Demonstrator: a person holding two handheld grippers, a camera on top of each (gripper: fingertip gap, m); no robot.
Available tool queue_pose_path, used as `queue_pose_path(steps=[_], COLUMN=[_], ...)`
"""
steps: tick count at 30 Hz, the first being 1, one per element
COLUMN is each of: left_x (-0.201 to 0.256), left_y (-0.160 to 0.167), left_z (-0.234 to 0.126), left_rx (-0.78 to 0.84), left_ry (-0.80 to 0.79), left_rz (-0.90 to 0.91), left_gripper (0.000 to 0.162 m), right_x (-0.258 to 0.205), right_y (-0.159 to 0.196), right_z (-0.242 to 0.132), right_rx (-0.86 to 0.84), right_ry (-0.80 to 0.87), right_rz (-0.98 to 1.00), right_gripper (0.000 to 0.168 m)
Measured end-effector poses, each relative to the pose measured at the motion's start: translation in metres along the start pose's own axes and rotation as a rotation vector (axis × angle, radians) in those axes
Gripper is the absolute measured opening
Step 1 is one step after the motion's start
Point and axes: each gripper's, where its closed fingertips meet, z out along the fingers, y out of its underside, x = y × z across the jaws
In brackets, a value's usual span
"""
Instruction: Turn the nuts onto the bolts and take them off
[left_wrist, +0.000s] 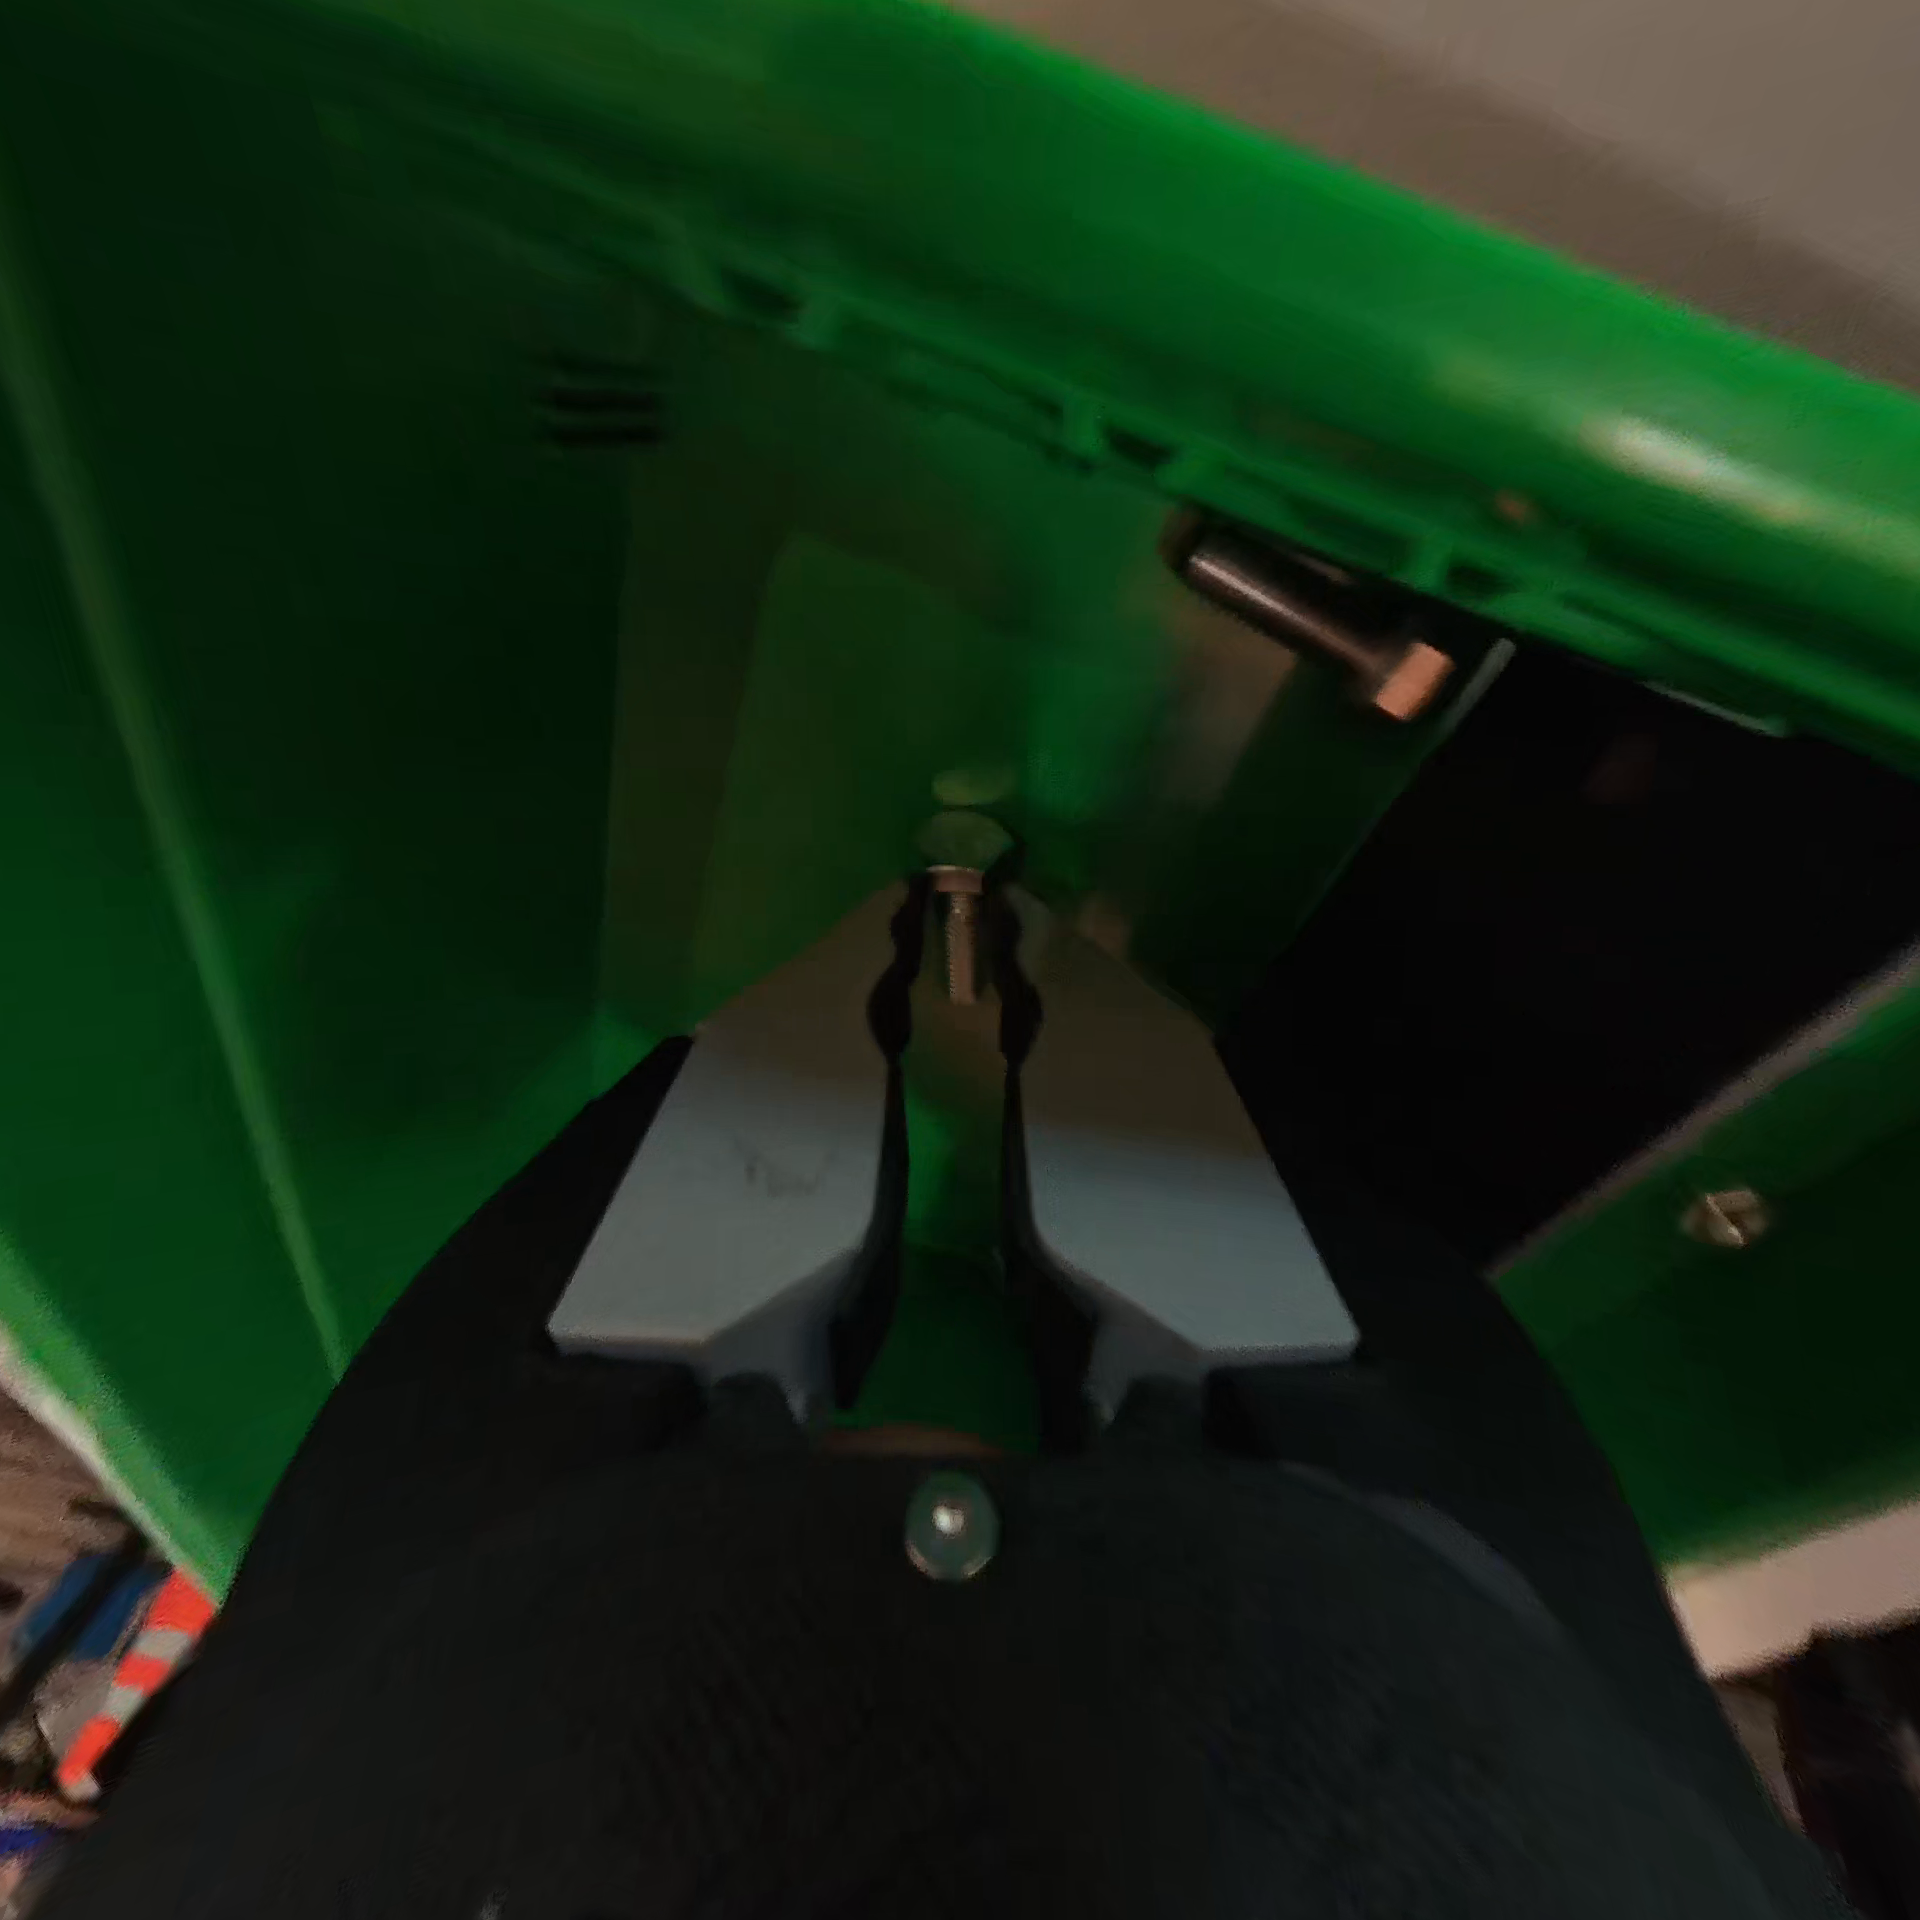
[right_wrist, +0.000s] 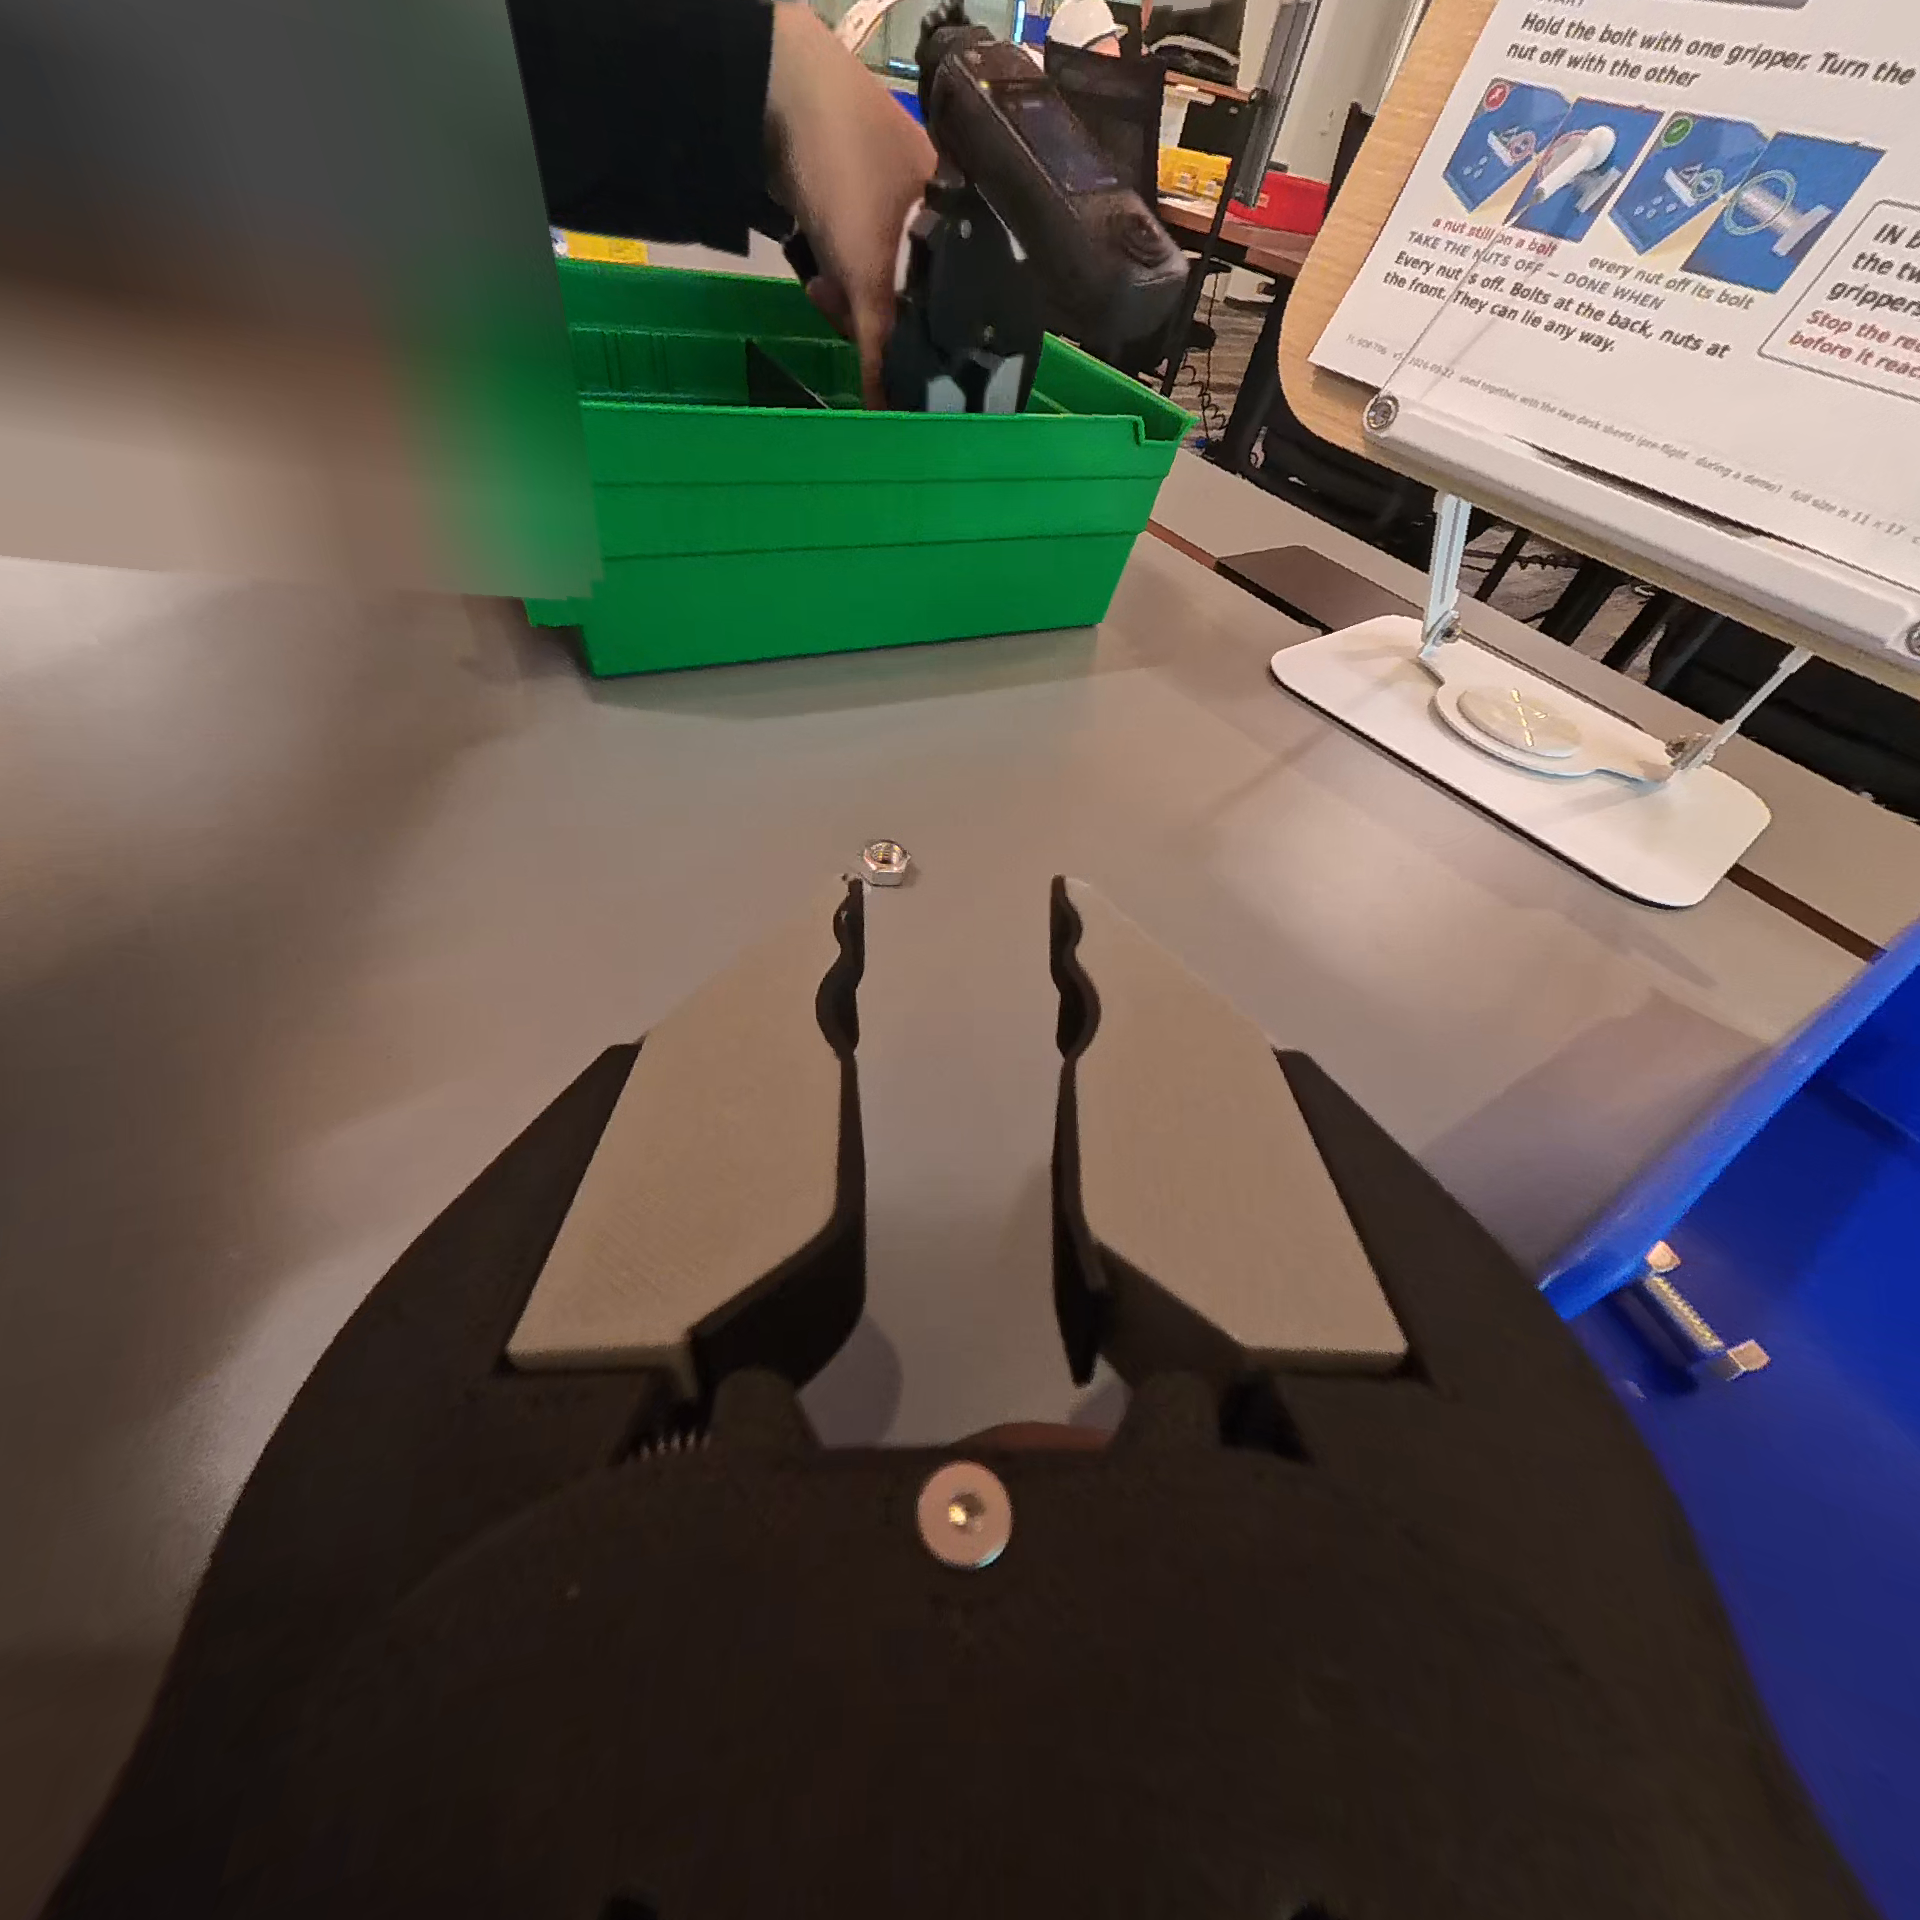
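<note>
while the right tool (right_wrist: 956, 894) gapes empty, the left tool (left_wrist: 958, 914) straddles a bolt (left_wrist: 957, 948).

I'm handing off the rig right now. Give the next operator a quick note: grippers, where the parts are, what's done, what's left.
Left gripper: down inside the green bin, fingers narrowly apart around a small bolt; a firm grip cannot be confirmed.
Right gripper: open, empty, low over the grey table.
Loose nut lies on the table just ahead of the right gripper's left fingertip.
Another bolt lies in the green bin; one more is by the blue bin.
Done: nothing threaded yet.
Left: lift the bolt, pick up the nut, thread, unthread.
</note>
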Motion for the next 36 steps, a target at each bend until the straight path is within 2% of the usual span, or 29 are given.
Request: queue_pose_path(steps=[1,6,11,14,17,20,24,28,31,34,36], left_x=[-0.007,-0.012,-0.025,-0.032,-0.022,0.011,0.087,0.167,0.222,0.249,0.263], left_y=[-0.002,0.000,0.008,0.005,-0.014,-0.048,-0.096,-0.143,-0.169,-0.185,-0.191], left_z=[0.000,0.001,-0.007,-0.034,-0.082,-0.143,-0.205,-0.248,-0.268,-0.271,-0.267], left_rx=[0.017,0.082,0.088,0.151,0.319,0.597,0.931,1.296,1.526,1.622,1.650], left_ry=[-0.040,-0.032,-0.085,-0.147,-0.198,-0.241,-0.260,-0.218,-0.070,-0.042,0.007], left_rz=[-0.037,-0.101,-0.144,-0.163,-0.167,-0.126,-0.039,-0.011,-0.007,-0.025,-0.046], left_gripper=[0.007,0.006,0.007,0.007,0.007,0.007,0.007,0.007,0.006,0.006,0.006], right_x=[-0.001,-0.002,-0.001,-0.001,-0.003,-0.005,-0.013,-0.025,-0.017,-0.026,-0.026], right_y=[0.000,0.002,0.003,0.004,0.004,0.004,-0.001,-0.043,-0.070,-0.096,-0.105], right_z=[0.000,0.001,0.002,0.002,0.002,0.002,0.003,0.001,0.006,-0.005,-0.015], right_rx=[0.001,-0.008,-0.016,-0.020,-0.019,-0.025,-0.010,0.147,0.187,0.313,0.373], right_ry=[-0.003,-0.007,-0.003,-0.002,-0.006,-0.008,-0.038,-0.123,-0.125,-0.243,-0.265], right_rz=[-0.001,-0.009,-0.012,-0.011,-0.009,-0.015,-0.022,-0.017,0.022,0.135,0.186], right_gripper=[0.032,0.030,0.030,0.030,0.031,0.031,0.032,0.025,0.030,0.032,0.031])
